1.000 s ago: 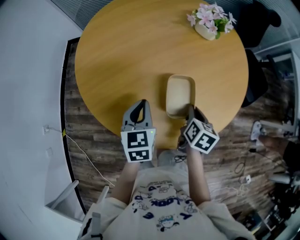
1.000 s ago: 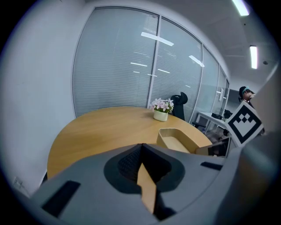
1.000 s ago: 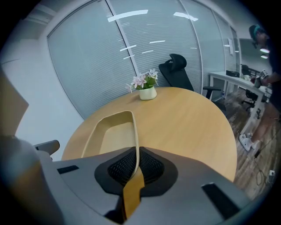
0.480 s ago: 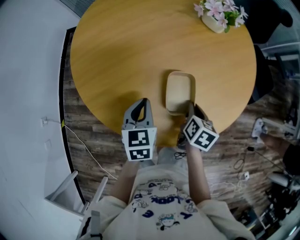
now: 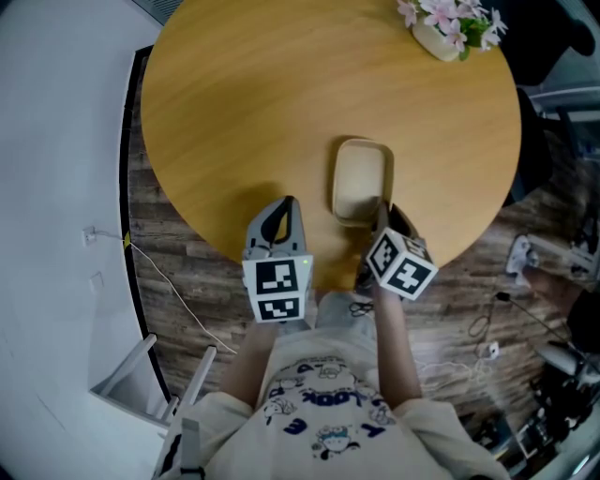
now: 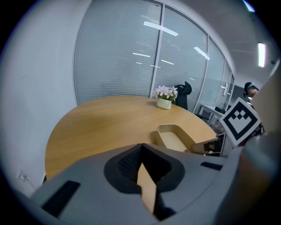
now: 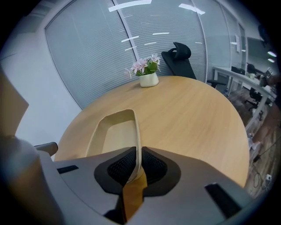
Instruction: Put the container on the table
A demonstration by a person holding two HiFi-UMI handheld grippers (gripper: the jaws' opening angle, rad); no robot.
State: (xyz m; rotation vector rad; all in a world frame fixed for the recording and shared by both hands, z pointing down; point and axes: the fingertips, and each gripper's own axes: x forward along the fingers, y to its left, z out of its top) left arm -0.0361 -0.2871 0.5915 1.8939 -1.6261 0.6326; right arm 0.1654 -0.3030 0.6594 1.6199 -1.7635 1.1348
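The container (image 5: pixel 360 180) is a shallow beige oblong tray, empty, over the near part of the round wooden table (image 5: pixel 244 112). My right gripper (image 5: pixel 384 217) is shut on its near rim; in the right gripper view the thin rim (image 7: pixel 137 145) runs between the two dark pads, and the container (image 7: pixel 115 132) stretches away from them. Whether its base touches the tabletop I cannot tell. My left gripper (image 5: pixel 277 221) hangs at the table's near edge, left of the container, jaws together with nothing in them. The left gripper view shows the container (image 6: pixel 174 137) to the right.
A white pot of pink flowers (image 5: pixel 454 26) stands at the table's far right edge. A dark office chair (image 7: pixel 179 60) sits behind it. Wood-plank floor (image 5: pixel 187 281) with a thin cable lies below the table, a white wall to the left, glass partitions beyond.
The view has shifted slightly: table and flowers sit a bit further right and up in the picture. The right gripper keeps its hold on the container; the left one has not moved.
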